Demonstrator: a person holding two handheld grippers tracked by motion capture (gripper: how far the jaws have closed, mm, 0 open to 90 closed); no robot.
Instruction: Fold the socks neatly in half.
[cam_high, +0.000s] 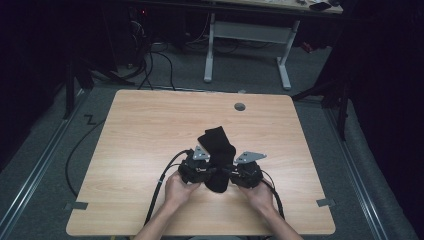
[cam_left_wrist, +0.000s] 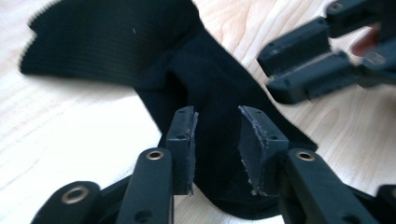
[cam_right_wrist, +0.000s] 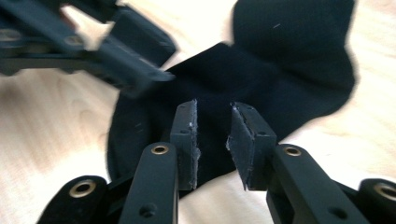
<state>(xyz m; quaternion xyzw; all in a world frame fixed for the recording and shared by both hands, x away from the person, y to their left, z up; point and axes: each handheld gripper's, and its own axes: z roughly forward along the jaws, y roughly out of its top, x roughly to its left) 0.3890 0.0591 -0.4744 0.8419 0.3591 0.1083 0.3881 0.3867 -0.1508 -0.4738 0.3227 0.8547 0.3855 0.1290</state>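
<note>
Hovering over the black knitted fabric sock (cam_high: 216, 157) on the light wooden worktop (cam_high: 140, 135), left tongs (cam_left_wrist: 217, 135) and right tongs (cam_right_wrist: 212, 135) both part-open, gripping nothing.

A black sock (cam_high: 218, 159) is lying flat on the wooden table (cam_high: 150, 130), toward the near middle of it. The fabric is finely ribbed knit, matte, with no visible pattern. In the high view it is running from a rounded near end up to a wider, bent part at the far end, angling slightly to the left there. In the left gripper view the sock (cam_left_wrist: 205, 93) is showing a broad ribbed part spreading to the far left, with a fold where it is overlapping the narrower part.
</note>
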